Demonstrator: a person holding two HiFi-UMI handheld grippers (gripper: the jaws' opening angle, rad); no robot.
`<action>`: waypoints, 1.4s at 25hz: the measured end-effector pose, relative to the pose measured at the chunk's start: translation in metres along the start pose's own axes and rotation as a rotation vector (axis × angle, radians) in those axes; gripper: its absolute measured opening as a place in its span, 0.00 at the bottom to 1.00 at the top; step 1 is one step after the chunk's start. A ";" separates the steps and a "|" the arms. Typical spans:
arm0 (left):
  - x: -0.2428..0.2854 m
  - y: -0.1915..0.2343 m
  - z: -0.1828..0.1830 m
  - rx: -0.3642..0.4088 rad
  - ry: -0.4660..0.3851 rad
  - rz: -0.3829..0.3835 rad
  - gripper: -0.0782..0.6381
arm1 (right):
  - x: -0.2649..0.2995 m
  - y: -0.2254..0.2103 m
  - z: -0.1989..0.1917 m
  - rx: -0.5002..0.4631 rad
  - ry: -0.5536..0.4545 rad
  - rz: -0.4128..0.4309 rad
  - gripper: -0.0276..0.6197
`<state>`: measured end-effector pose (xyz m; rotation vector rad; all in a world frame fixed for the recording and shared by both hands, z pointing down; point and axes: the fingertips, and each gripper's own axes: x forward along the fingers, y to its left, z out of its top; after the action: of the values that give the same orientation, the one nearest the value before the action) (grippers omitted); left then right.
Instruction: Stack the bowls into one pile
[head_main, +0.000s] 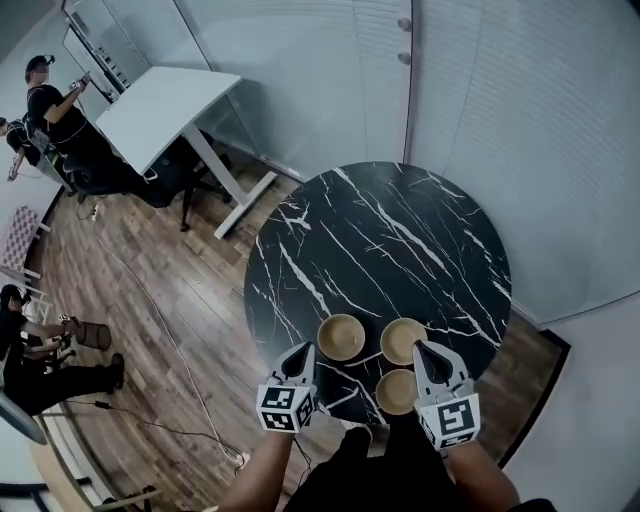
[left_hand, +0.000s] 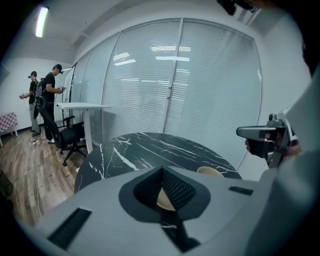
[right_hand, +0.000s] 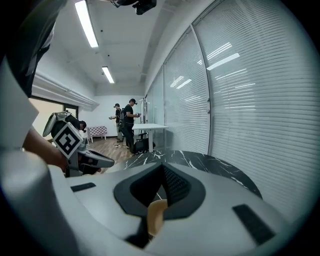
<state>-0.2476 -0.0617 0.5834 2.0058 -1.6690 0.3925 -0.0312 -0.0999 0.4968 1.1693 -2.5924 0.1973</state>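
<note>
Three tan bowls sit apart on the near side of a round black marble table (head_main: 380, 235): one on the left (head_main: 341, 337), one on the right (head_main: 404, 340), one nearest me (head_main: 398, 391). My left gripper (head_main: 303, 349) hovers just left of the left bowl, jaws together and empty. My right gripper (head_main: 420, 347) hangs over the gap between the right bowl and the near bowl, jaws also together, holding nothing. The left gripper view shows a bowl (left_hand: 162, 201) below its jaws and another (left_hand: 210, 171) further right. A bowl (right_hand: 156, 212) lies under the jaws in the right gripper view.
A white desk (head_main: 165, 105) and a black office chair (head_main: 190, 170) stand at the back left on the wooden floor. People stand and sit along the left side. A glass wall with blinds (head_main: 480, 100) runs behind the table. A cable (head_main: 170, 340) trails across the floor.
</note>
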 end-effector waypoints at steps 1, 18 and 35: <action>0.005 0.002 -0.003 -0.003 0.012 0.010 0.13 | 0.004 0.000 0.002 -0.002 -0.004 0.013 0.06; 0.058 0.024 -0.069 -0.082 0.263 0.116 0.32 | 0.014 -0.014 -0.020 0.005 0.052 0.106 0.06; 0.075 0.028 -0.076 -0.091 0.323 0.141 0.18 | 0.013 -0.015 -0.026 -0.010 0.062 0.104 0.06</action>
<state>-0.2523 -0.0865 0.6913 1.6621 -1.5957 0.6416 -0.0228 -0.1127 0.5254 1.0100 -2.5985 0.2378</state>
